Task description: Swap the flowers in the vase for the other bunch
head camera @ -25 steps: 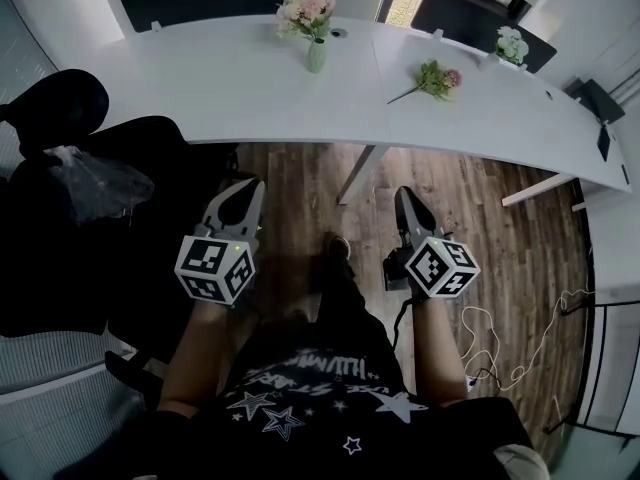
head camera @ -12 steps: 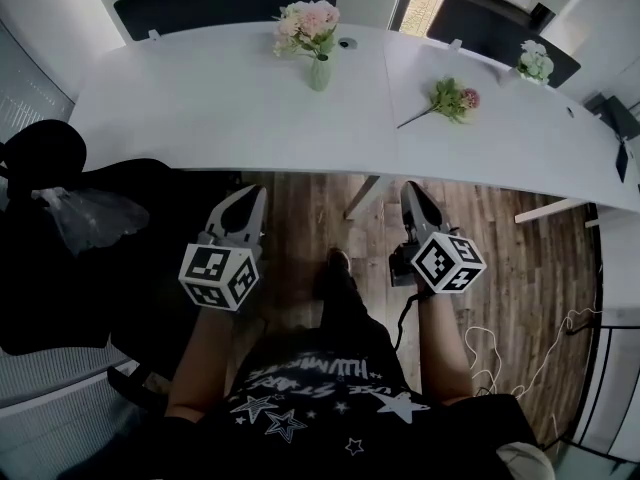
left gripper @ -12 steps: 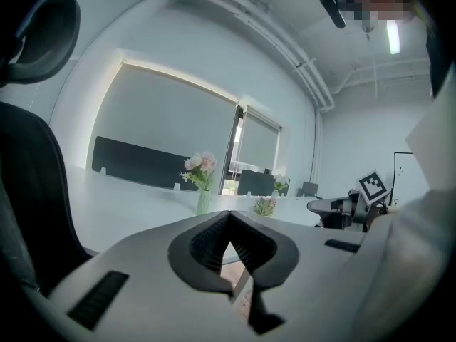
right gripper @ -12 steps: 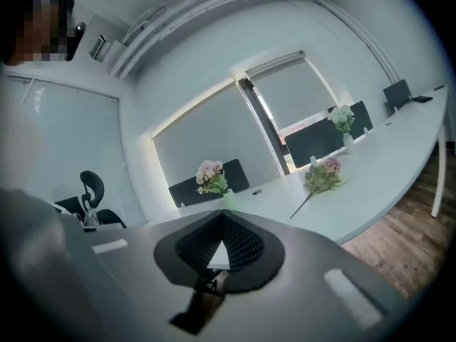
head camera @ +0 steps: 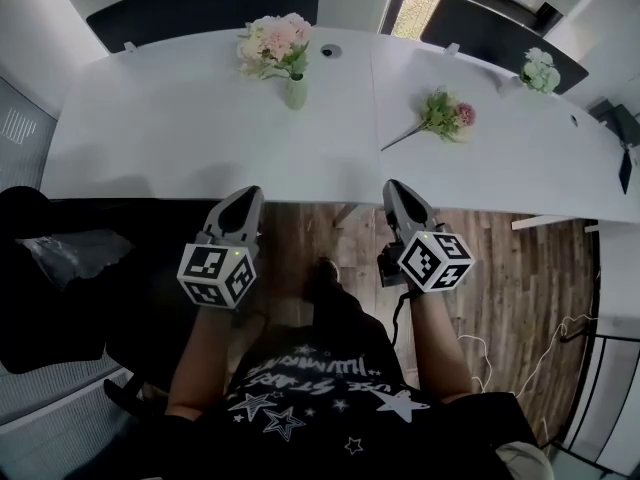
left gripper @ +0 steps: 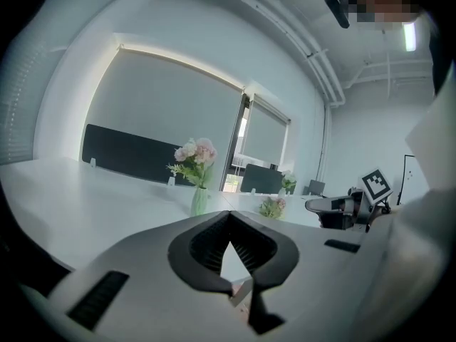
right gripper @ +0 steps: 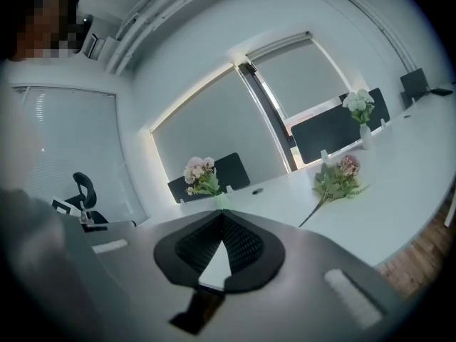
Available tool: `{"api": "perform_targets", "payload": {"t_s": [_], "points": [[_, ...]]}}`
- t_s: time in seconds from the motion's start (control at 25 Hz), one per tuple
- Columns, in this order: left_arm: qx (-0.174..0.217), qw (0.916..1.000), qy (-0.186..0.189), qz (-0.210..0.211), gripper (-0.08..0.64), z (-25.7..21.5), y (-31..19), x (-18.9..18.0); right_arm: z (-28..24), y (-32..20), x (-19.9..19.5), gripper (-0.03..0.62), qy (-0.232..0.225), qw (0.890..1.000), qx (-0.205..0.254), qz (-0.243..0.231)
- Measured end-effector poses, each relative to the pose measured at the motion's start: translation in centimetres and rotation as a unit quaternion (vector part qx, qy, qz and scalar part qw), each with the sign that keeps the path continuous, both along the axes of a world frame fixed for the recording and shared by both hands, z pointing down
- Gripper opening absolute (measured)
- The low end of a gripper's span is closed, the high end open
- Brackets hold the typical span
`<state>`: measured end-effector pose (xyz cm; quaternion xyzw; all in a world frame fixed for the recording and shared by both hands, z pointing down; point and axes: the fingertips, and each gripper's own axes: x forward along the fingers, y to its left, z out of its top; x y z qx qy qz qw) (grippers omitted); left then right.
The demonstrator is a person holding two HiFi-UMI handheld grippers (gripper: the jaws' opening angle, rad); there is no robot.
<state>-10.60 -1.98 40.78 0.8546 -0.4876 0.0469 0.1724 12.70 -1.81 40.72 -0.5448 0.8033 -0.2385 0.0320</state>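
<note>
While the left tool point(head camera: 246, 196) and right tool point(head camera: 393, 187) hover empty, jaws together, at the white bench's point(head camera: 170, 118) near edge, the pale green vase of pink flowers point(head camera: 294, 92) stands by the far edge ahead of the left, the loose pink-and-green bunch point(head camera: 446, 116) lying stem-first before the right.

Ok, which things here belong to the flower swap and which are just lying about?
Job: pale green vase; pink and cream flowers in it; loose pink-and-green bunch on the white table.
Lying about: small white bouquet far right; black chair.
</note>
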Motion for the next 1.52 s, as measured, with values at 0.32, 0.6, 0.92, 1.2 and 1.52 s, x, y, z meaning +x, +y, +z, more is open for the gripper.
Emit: {"api": "perform_targets", "payload": {"t_s": [0.32, 0.6, 0.92, 1.2, 1.52], "points": [[-0.011, 0.9999, -0.008, -0.009, 0.008, 0.1, -4.0, 2.5, 0.1, -5.1, 1.8, 0.002, -0.012, 1.0, -0.004, -0.024], [-0.008, 0.9994, -0.017, -0.029, 0.008, -0.2, -8.1, 4.0, -0.1, -9.9, 2.3, 0.002, -0.017, 0.998, -0.003, -0.067], [-0.006, 0.9978, -0.023, -0.062, 0.008, -0.3, -10.8, 4.4, -0.4, -14.4, 0.1, 0.002, -0.035, 0.991, -0.003, -0.126], [-0.009, 0.9974, -0.032, -0.064, 0.008, 0.2, -12.5, 4.0, 0.7, -15.6, -2.1, 0.002, -0.045, 0.989, -0.02, -0.143], [-0.004, 0.9991, -0.034, -0.026, 0.008, 2.2, -15.3, 3.2, 0.5, -17.6, -5.2, 0.002, -0.021, 0.988, -0.017, -0.149]]}}
